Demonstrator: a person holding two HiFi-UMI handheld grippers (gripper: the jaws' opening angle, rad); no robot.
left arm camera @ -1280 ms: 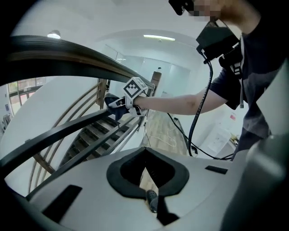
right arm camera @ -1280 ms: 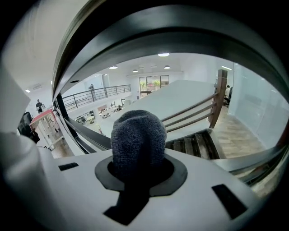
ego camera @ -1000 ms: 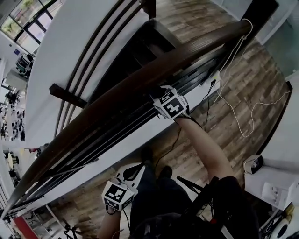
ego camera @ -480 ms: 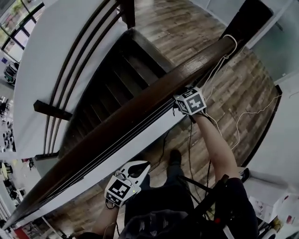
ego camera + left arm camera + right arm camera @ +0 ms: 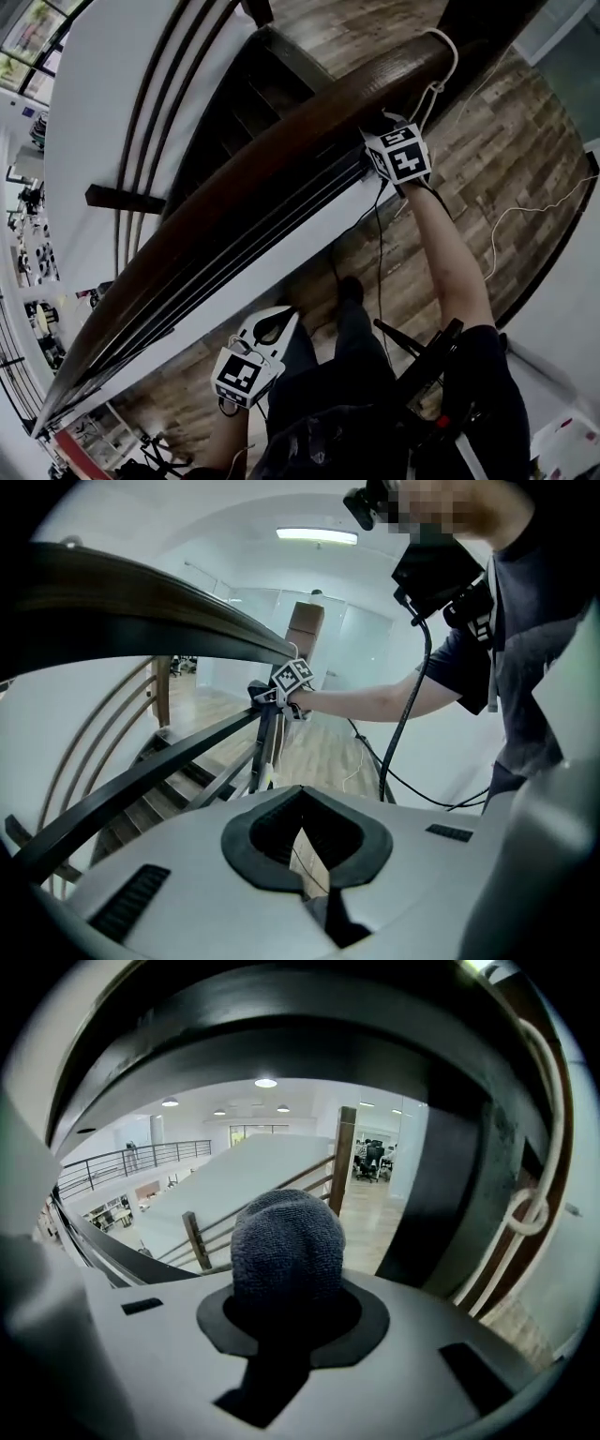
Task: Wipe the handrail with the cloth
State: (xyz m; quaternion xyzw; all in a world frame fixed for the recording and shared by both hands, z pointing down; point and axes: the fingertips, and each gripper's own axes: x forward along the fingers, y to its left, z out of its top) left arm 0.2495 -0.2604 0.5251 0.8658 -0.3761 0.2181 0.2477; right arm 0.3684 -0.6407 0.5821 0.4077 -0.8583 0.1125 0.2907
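I read this as an open-plan office building, seen from a staircase between floors. A dark wooden handrail (image 5: 281, 155) runs above black metal bars (image 5: 253, 232) beside dark stair treads (image 5: 230, 103), and the landing has wood-plank flooring (image 5: 525, 141). In the right gripper view I see recessed ceiling lights (image 5: 265, 1083) and a railed gallery (image 5: 122, 1159) along the far side. Past a wooden post (image 5: 343, 1157) there are what look like office chairs (image 5: 375, 1159) on an open floor. The left gripper view shows a long strip light (image 5: 317, 536). Tall windows (image 5: 33, 28) fill the head view's top left corner.
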